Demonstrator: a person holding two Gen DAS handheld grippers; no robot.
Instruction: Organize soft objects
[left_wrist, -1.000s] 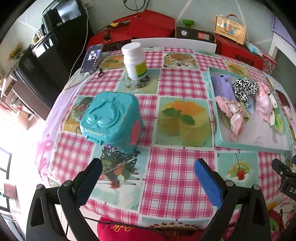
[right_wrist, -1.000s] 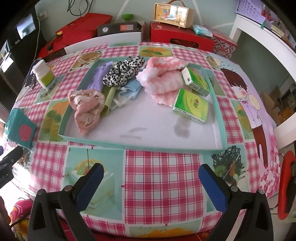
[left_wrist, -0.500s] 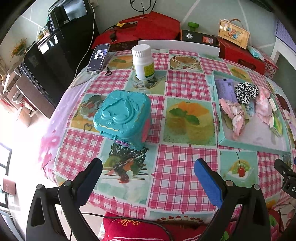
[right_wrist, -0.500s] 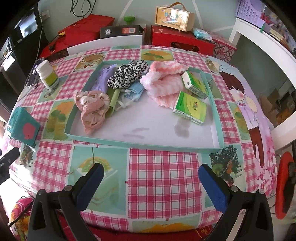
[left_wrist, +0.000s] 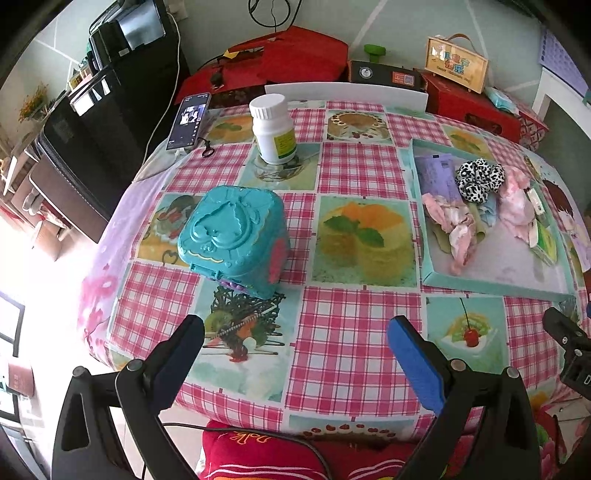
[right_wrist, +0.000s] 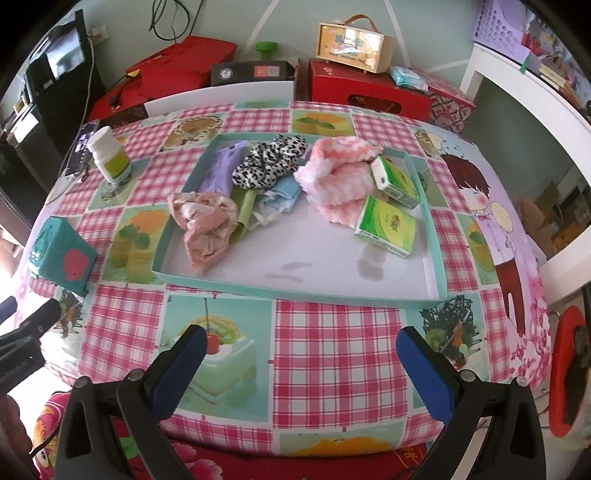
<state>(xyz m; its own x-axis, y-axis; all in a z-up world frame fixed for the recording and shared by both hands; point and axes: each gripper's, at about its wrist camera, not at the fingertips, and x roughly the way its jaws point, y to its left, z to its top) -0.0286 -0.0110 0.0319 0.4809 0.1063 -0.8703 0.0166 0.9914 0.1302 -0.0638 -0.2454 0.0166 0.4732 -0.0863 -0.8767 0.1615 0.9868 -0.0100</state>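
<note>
Both tongs (left_wrist: 295, 332) (right_wrist: 301, 341) agape; tray (right_wrist: 295, 291) crosswise

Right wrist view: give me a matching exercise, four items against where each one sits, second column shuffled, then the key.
Items:
1. leopard-print scrunchie
2. white pill bottle
3. teal toy box
4. green tissue pack

Places:
A. on the tablecloth, far left corner
B. in the tray, right side
C. in the tray, at the back
D. on the tablecloth, left edge, nearer the camera

Pairs: 1-C, 2-A, 3-D, 4-B
</note>
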